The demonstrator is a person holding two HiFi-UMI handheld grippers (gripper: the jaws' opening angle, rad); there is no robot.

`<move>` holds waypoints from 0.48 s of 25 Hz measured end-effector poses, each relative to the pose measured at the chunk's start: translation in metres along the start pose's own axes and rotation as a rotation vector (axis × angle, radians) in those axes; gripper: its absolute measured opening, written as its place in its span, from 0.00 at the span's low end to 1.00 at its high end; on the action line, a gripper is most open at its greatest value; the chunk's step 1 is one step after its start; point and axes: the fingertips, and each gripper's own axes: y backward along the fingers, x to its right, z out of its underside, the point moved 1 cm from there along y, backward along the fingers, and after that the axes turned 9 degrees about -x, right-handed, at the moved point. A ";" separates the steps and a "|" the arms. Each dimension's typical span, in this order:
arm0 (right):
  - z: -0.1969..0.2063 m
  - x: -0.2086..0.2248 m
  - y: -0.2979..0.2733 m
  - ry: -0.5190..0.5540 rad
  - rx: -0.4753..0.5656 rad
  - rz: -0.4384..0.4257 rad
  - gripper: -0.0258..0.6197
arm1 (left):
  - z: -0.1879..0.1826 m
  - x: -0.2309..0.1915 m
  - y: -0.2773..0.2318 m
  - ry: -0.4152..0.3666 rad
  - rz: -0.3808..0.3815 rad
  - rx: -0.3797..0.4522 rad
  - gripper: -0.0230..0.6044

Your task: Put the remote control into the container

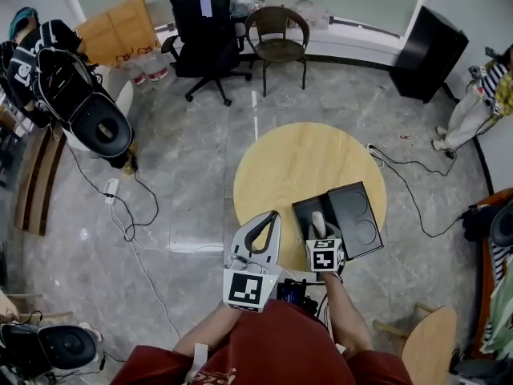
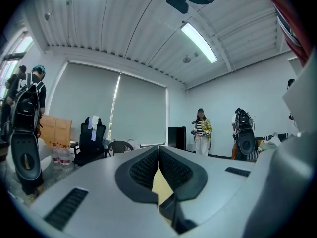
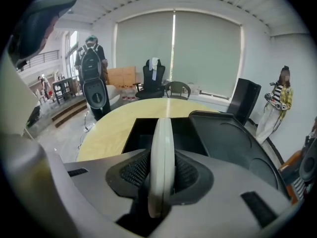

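My right gripper [image 3: 161, 175] is shut on the white remote control [image 3: 161, 152], held edge-on between the ribbed pads. In the head view the remote control [image 1: 318, 223] sticks out from the right gripper [image 1: 320, 235] over the open black container [image 1: 309, 211] on the round wooden table [image 1: 280, 163]. The container [image 3: 141, 128] shows as a dark open box just ahead of the remote, with its lid [image 3: 233, 143] lying open to the right. My left gripper [image 1: 268, 219] hovers left of the container by the table's near edge, its jaws shut with nothing between them [image 2: 158, 165].
A black office chair [image 1: 204, 30] and a brown chair [image 1: 279, 34] stand beyond the table. A black speaker box [image 1: 429, 50] is at the back right, near a person [image 1: 473, 103]. Cables [image 1: 128, 207] trail over the floor at left. A wooden stool [image 1: 429, 335] stands near right.
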 end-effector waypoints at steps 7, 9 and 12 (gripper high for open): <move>0.009 -0.009 -0.018 0.003 -0.102 -0.004 0.25 | 0.004 -0.005 0.004 0.019 -0.009 0.057 0.07; 0.012 -0.007 -0.023 0.006 -0.126 -0.003 0.25 | 0.004 -0.005 0.003 0.024 -0.013 0.067 0.07; 0.016 -0.007 -0.027 0.006 -0.146 -0.005 0.25 | 0.008 -0.004 0.004 0.021 -0.016 0.063 0.07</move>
